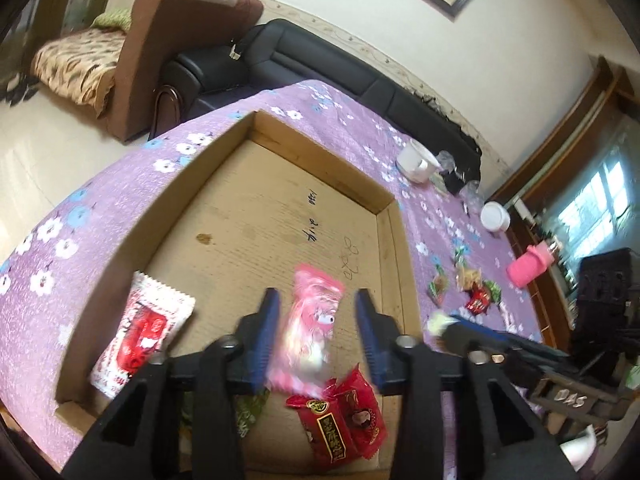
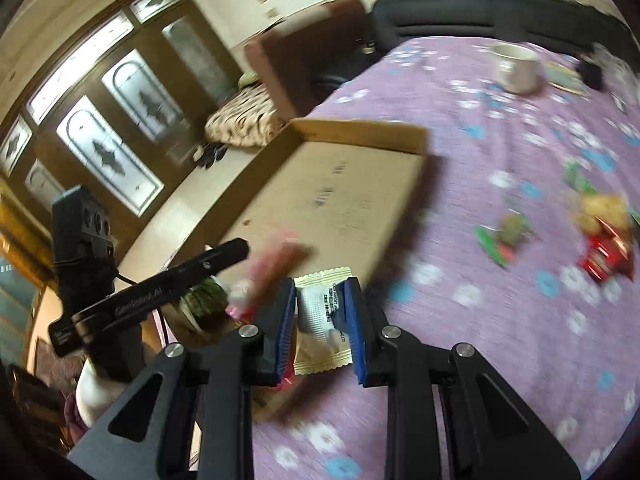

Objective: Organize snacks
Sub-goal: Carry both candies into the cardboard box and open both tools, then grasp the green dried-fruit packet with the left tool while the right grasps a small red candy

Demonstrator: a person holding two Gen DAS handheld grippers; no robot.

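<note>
A shallow cardboard tray [image 1: 384, 216] lies on the purple flowered tablecloth [image 1: 344, 128]. My left gripper [image 1: 316, 300] is open above the tray; a blurred pink snack packet [image 1: 312, 328] is between its fingers, not gripped. In the tray lie a red-and-white packet [image 1: 140, 332], red packets [image 1: 340, 420] and a green one [image 1: 248, 412]. My right gripper [image 2: 322, 292] is shut on a cream snack packet [image 2: 324, 320] at the tray's near corner [image 2: 360, 264]. Loose snacks [image 2: 600, 240] lie on the cloth to the right, also in the left wrist view [image 1: 468, 284].
A white mug [image 1: 418, 160], a white lidded cup [image 1: 495, 216], a pink bottle [image 1: 532, 266] and clear plastic cups stand at the table's far side. A black sofa [image 1: 320, 60] and a brown armchair [image 1: 140, 60] are behind the table.
</note>
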